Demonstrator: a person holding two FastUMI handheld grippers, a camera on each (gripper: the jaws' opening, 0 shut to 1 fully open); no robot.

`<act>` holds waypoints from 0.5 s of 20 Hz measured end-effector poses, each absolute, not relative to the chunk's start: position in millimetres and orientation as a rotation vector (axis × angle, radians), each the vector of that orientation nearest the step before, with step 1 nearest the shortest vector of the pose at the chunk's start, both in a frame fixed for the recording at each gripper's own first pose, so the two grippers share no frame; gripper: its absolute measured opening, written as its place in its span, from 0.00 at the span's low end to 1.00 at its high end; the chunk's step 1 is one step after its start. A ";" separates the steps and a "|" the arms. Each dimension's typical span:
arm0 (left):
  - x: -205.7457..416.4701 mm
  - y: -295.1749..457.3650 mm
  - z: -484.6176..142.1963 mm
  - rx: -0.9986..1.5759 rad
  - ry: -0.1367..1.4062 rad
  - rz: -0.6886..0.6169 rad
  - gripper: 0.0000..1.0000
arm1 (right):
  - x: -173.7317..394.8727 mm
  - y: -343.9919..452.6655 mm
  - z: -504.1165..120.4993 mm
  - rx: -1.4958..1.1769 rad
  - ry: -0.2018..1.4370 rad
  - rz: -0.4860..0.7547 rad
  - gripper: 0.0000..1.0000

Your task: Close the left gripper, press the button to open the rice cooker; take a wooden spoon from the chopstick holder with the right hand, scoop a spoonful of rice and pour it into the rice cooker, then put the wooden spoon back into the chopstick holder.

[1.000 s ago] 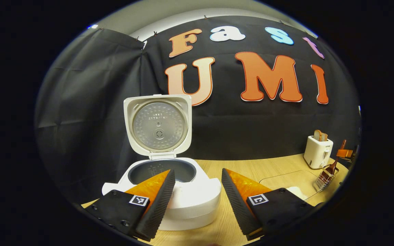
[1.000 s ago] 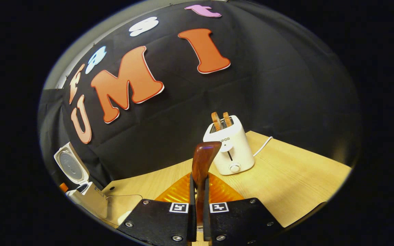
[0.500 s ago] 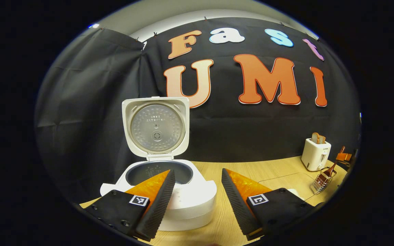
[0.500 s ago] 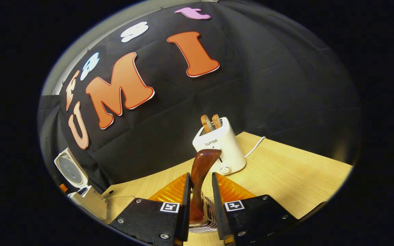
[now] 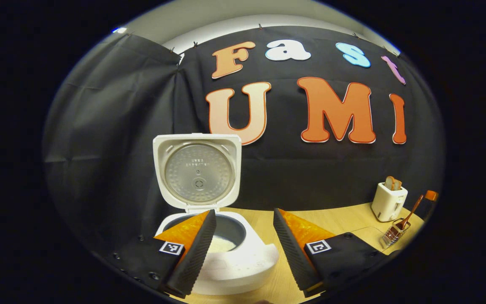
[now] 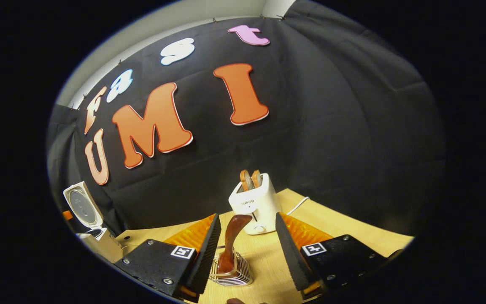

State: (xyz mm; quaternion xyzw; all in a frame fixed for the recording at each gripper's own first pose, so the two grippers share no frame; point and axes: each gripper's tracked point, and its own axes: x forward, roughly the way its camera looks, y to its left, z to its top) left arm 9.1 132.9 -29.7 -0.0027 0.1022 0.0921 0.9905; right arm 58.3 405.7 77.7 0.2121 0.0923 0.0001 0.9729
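Over table (image 6: 344,236), right hand-held gripper (image 6: 243,249) agape.

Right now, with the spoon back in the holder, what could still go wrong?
The spoon leans in the light wire holder, which sits between the open right gripper fingers; pulling away carelessly might tip it. The cooker lid stands open close to the left gripper, so a bump is possible.

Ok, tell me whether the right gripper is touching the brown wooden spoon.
Apart. In the right gripper view, the right gripper is open, with clear gaps on both sides of the wooden spoon.
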 end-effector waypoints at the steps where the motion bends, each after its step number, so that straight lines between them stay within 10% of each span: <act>1: 15.1 133.6 -24.8 -0.011 0.198 0.176 0.90 | 55.6 402.3 85.7 0.421 0.171 -0.001 0.78; 10: 82.7 202.7 20.6 -0.007 0.214 0.268 0.87 | 34.5 384.2 125.8 0.311 0.106 -0.005 0.86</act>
